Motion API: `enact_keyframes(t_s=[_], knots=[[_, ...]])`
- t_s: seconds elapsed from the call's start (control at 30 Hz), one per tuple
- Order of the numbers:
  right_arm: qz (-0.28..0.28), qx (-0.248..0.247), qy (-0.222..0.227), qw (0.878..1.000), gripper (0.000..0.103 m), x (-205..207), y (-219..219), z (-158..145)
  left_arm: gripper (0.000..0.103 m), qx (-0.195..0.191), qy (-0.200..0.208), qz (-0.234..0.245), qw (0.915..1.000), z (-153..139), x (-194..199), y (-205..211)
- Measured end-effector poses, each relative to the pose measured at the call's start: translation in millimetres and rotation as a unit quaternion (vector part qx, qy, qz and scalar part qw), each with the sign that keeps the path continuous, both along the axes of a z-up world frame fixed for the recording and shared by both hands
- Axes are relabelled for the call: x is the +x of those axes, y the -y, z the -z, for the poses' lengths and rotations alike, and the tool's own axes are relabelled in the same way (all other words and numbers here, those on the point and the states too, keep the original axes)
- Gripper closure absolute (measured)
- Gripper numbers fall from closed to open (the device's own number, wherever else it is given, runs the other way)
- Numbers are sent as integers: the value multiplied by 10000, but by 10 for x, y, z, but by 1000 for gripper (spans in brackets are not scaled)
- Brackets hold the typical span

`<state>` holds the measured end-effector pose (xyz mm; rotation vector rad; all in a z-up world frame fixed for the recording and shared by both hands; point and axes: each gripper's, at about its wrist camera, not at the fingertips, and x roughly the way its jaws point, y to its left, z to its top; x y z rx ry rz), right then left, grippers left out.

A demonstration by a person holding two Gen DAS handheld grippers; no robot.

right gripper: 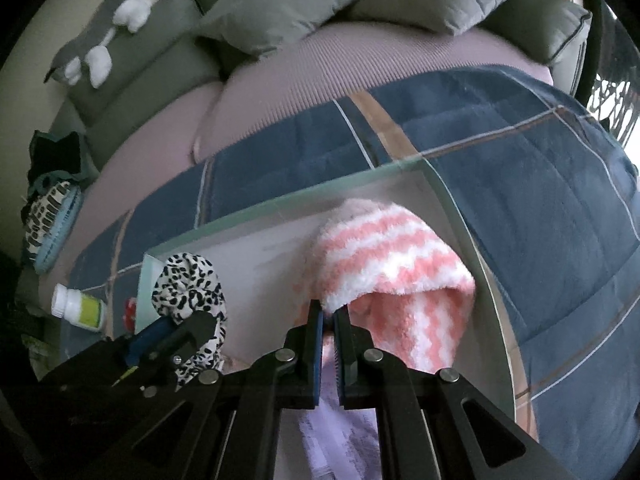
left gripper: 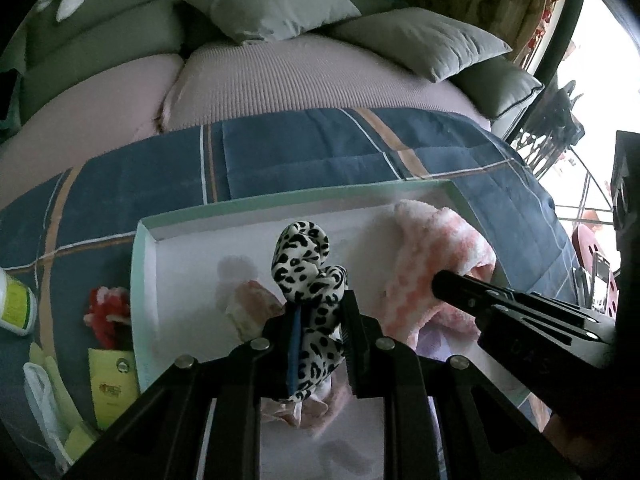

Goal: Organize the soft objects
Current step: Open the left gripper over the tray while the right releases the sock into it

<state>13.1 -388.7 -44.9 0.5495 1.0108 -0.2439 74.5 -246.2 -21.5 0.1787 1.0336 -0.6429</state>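
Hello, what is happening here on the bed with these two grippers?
A person is sorting soft things into a shallow white box that lies on a blue plaid quilt. The left gripper is shut on a leopard-print fabric piece and holds it over the box. The right gripper pinches the edge of a pink-and-white striped fuzzy sock that lies in the box at its right side. A small bottle lies on the quilt outside the box.

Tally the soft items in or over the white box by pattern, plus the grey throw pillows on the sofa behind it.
Leopard-print fabric, clamped in the left gripper: 1
Pink-and-white striped fuzzy item, at the right gripper: 1
Grey throw pillows: 3
Total: 5
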Motion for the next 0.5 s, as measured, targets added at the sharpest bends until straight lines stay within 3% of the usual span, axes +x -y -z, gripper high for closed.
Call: enact_keyframes(t_s=[0.1,0.23,0.4,0.5], knots=[[16,-9,-29,10000,94,-22,1,-4,78,34,-39,28,10000,21,-4,21],[9,-110,-33,9999,94,-26,-26,-52,53,14,-71,75,9999,-2,-25,34],[0,-203,1,9998,94,-52,-45,-141,51,42,4,47,10000,-82,-33,-10],[-5,-244,40,9997,94,-71,-52,-202,41,44,56,-30,10000,-158,-22,-78]])
